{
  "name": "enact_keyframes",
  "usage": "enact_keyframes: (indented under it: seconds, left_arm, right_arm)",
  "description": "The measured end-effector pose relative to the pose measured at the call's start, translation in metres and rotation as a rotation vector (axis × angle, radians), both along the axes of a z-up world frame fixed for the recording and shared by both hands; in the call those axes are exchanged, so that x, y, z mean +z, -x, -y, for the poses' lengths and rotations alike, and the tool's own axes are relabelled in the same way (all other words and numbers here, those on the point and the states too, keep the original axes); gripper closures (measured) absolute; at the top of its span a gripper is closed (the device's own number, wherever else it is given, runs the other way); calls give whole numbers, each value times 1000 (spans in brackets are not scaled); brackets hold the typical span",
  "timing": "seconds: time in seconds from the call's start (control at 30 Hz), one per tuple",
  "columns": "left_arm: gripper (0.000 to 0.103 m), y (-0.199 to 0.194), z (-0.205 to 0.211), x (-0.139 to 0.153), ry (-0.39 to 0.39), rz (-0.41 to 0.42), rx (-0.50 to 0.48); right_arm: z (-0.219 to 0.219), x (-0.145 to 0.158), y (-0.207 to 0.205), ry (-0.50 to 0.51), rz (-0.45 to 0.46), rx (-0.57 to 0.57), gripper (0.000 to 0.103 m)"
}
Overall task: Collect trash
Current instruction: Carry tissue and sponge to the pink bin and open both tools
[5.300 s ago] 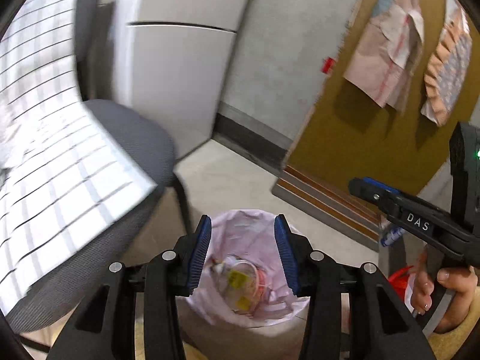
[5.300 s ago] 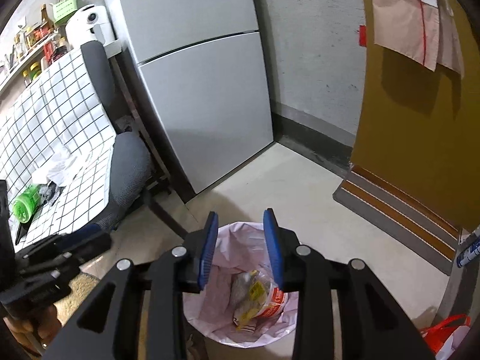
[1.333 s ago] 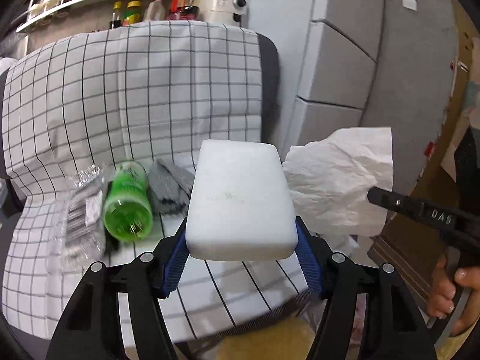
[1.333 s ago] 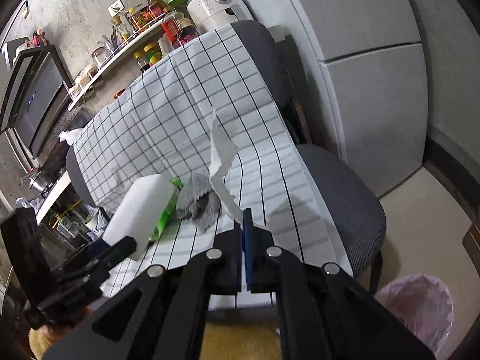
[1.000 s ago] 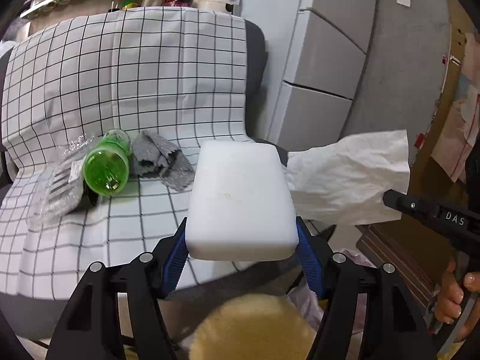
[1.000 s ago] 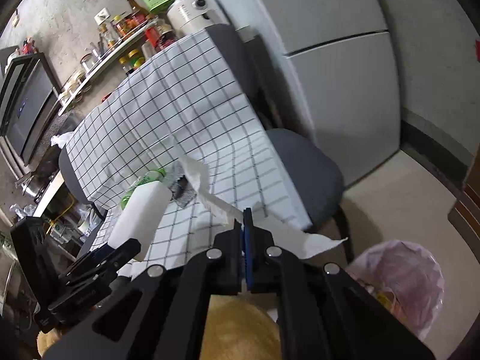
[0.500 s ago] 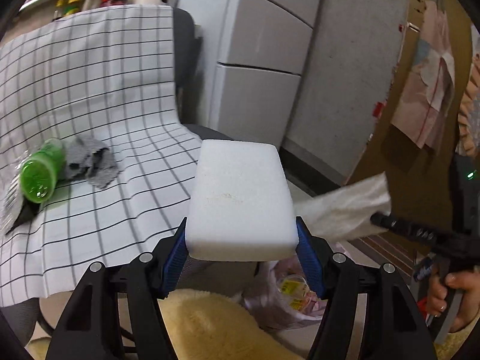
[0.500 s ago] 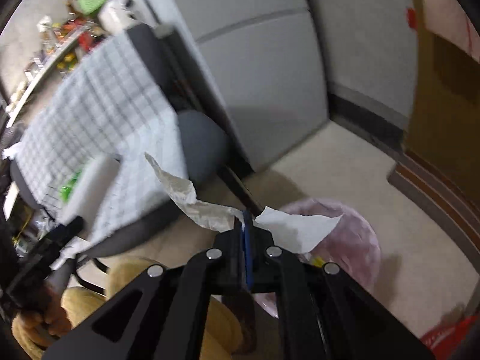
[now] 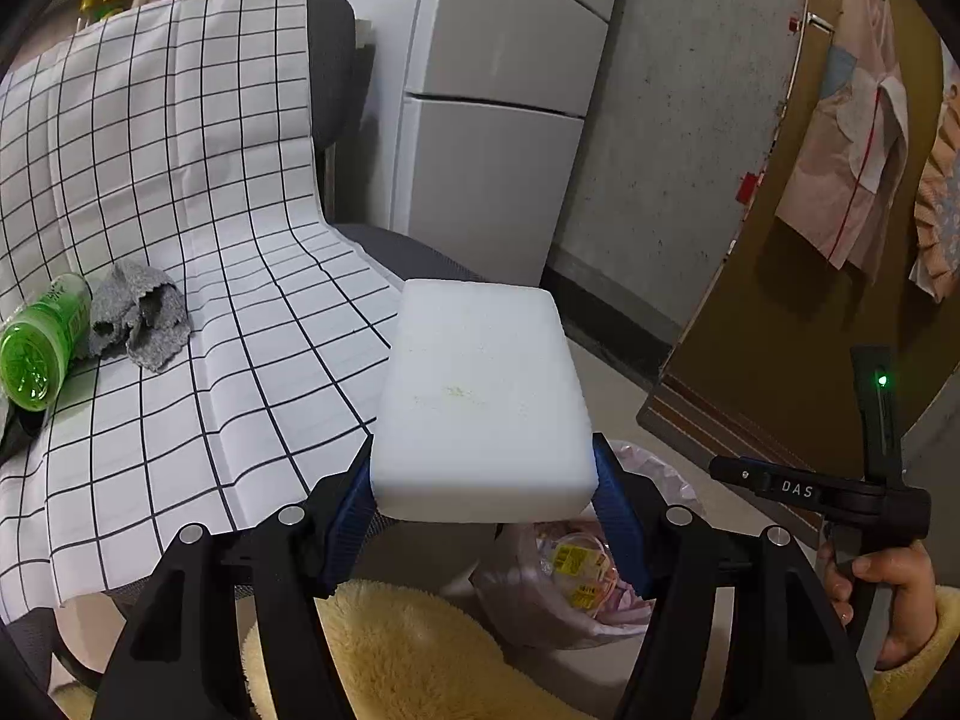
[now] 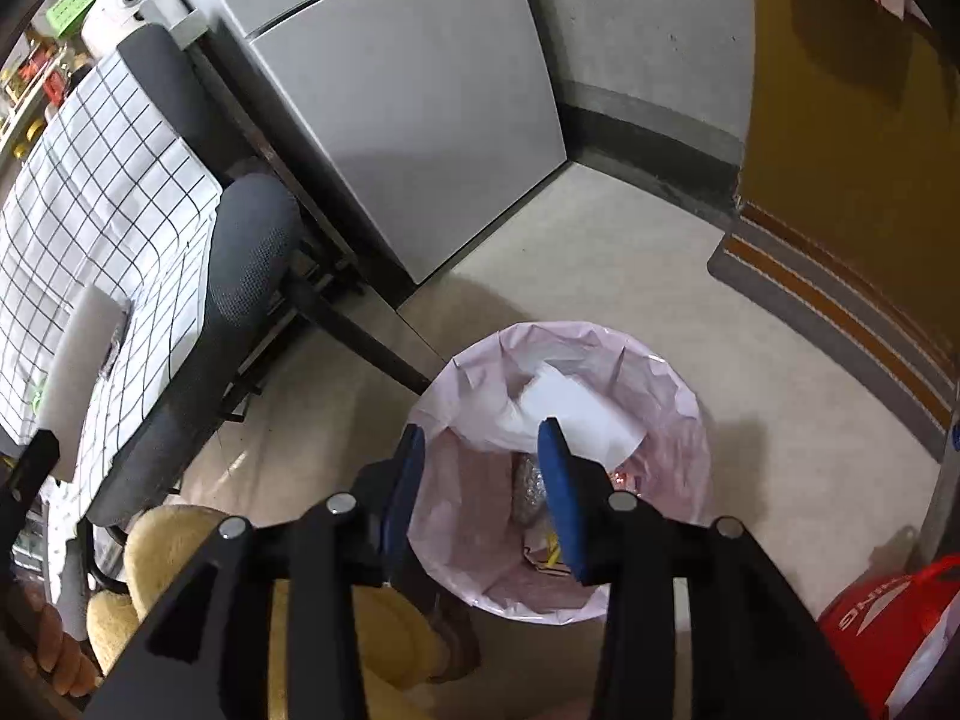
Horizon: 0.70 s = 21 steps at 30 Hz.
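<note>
My left gripper (image 9: 483, 492) is shut on a white foam block (image 9: 480, 396) and holds it in the air between the chair and the bin. The block also shows in the right wrist view (image 10: 78, 372). My right gripper (image 10: 483, 468) is open and empty directly above the pink-lined trash bin (image 10: 678, 414). A white paper tissue (image 10: 570, 408) lies in the bin on other wrappers. The bin (image 9: 564, 576) also shows in the left wrist view, below the block.
A grey office chair under a checked cloth (image 9: 198, 228) holds a green bottle (image 9: 39, 348) and a grey rag (image 9: 138, 318). A grey fridge (image 10: 408, 90) stands behind. A red bag (image 10: 888, 630) lies on the floor at right. A yellow door (image 10: 864, 150) stands beyond.
My right gripper swung over the bin, opened and let the tissue fall in. My left gripper has carried the foam block away from the chair, towards the bin.
</note>
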<state>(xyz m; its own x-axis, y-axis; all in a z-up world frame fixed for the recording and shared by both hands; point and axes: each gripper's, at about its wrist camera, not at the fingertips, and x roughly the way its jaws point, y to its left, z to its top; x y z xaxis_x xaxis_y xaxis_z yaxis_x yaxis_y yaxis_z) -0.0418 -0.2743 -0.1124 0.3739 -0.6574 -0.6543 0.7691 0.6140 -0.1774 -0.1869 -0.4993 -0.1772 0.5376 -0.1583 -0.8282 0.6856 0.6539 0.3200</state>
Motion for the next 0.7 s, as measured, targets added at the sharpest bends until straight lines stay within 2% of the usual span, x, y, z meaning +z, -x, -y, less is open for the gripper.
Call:
enact_keyframes:
  seconds: [0.17, 0.43, 0.7]
  left_arm:
    - [36, 4, 4, -1, -4, -1, -22]
    - [36, 24, 12, -2, 5, 9, -80]
    - [36, 54, 51, -13, -25, 33, -227]
  right_arm:
    - [-5, 12, 0, 30, 44, 14, 64]
    - [-11, 49, -1, 120, 140, 23, 64]
    - [-7, 72, 13, 198, 197, 0, 64]
